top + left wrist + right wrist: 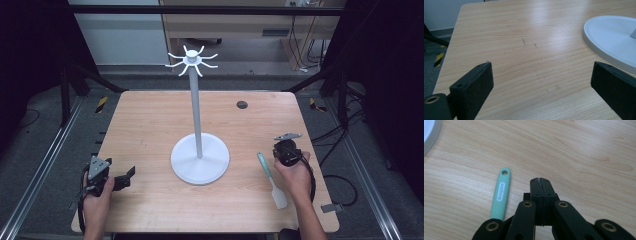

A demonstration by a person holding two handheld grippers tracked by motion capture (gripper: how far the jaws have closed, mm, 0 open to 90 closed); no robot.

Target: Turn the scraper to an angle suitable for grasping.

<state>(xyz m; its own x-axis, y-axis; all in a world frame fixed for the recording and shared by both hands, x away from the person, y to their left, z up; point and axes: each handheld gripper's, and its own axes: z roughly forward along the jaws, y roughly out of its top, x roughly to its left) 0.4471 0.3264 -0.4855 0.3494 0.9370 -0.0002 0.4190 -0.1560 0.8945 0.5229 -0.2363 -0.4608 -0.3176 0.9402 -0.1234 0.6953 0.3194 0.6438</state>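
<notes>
Wooden table (150, 125) — white stand (199, 159), teal spatula (271, 180)

Spatula (501, 194) blade cut off at the frame's lower edge behind the right claw (540, 180), white stand base (609, 37) clipped at right, handle lettering unreadable

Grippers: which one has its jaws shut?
The right gripper, beside the teal spatula: its jaws are pressed together on nothing. The left gripper has its jaws spread wide over bare table.
</notes>
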